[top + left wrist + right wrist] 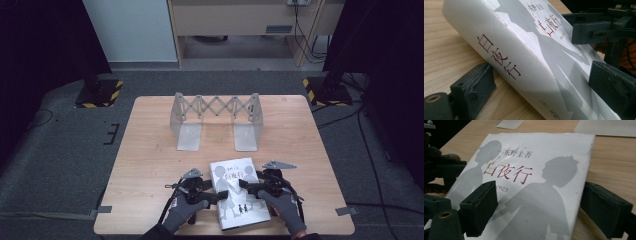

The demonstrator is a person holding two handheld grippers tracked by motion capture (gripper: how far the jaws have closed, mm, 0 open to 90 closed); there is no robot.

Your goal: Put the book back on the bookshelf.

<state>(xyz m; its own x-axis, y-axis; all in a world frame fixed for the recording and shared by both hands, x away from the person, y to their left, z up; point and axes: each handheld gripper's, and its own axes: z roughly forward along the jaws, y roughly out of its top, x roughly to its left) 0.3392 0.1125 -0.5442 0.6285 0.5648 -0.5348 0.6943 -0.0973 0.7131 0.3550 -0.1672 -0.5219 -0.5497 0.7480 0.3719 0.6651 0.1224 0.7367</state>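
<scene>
The left gripper (214, 194), jaws spread, straddles the spine of the white book (239, 192), which lies flat on the table (150, 165) between both claws. The right gripper (248, 186), also released, brackets the opposite edge, apparently for a two-sided lift toward the folding bookend rack (216, 120) beyond them.

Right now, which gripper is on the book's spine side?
The left gripper: the red-lettered spine of the book lies between its jaws in its own view. The right gripper sits at the opposite long edge.
</scene>
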